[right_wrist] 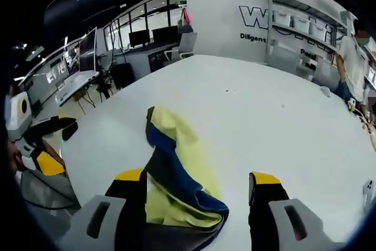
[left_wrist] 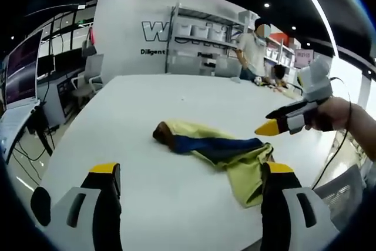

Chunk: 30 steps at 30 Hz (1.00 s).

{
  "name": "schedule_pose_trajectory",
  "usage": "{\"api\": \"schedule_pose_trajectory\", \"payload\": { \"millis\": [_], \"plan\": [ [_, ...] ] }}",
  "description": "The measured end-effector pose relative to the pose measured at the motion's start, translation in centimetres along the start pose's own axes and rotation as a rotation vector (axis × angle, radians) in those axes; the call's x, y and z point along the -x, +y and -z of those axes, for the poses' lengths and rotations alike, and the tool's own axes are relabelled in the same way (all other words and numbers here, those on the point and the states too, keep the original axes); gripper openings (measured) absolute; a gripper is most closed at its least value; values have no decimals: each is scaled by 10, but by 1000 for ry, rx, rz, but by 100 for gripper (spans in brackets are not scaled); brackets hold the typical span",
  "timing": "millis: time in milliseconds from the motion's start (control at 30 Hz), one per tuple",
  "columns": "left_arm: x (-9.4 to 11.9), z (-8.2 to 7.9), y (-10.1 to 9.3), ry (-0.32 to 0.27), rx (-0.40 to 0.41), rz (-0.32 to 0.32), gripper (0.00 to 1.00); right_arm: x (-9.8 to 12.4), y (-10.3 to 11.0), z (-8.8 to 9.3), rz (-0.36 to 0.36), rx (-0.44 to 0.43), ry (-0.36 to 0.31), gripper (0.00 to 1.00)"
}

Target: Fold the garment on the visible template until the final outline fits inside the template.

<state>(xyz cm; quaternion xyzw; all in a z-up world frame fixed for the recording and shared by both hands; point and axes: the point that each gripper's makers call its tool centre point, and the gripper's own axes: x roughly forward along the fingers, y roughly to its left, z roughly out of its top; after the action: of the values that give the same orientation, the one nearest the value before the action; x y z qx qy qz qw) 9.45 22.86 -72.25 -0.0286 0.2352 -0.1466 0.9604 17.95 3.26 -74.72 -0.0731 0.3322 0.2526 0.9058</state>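
A crumpled yellow and blue garment (left_wrist: 214, 148) lies in a heap on the white table (left_wrist: 147, 104). In the left gripper view, my left gripper (left_wrist: 192, 171) is open, its yellow-tipped jaws wide apart on the near side of the cloth, with nothing between them. A hand holds my right gripper (left_wrist: 269, 127) in the air above the garment's right end. In the right gripper view, the right gripper (right_wrist: 197, 176) is open, and its jaws frame the near end of the garment (right_wrist: 170, 139) from above. The left gripper (right_wrist: 56, 145) shows at the left table edge.
A person (left_wrist: 252, 51) stands by grey shelves (left_wrist: 205, 33) beyond the table's far end. Desks with monitors (right_wrist: 76, 69) and office chairs (left_wrist: 88, 77) line one side. A grey chair back (left_wrist: 346, 186) is near the table's right edge.
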Motion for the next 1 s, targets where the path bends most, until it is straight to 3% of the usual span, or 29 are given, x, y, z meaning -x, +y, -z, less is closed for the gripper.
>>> {"api": "schedule_pose_trajectory", "payload": {
  "millis": [433, 500, 767, 867, 1000],
  "plan": [
    [-5, 3, 2, 16, 5, 8, 91, -41, 30, -25, -97, 144, -8, 59],
    [-5, 4, 5, 17, 4, -5, 90, -45, 35, -31, -124, 194, -35, 59],
    [-7, 5, 3, 21, 24, 9, 88, -59, 45, -39, -163, 253, -55, 51],
    [-8, 6, 4, 31, 21, 8, 89, -65, 57, -46, -203, 275, -101, 53],
    [-8, 6, 5, 32, 19, 12, 89, -72, 68, -48, -234, 302, -118, 48]
  ]
}}
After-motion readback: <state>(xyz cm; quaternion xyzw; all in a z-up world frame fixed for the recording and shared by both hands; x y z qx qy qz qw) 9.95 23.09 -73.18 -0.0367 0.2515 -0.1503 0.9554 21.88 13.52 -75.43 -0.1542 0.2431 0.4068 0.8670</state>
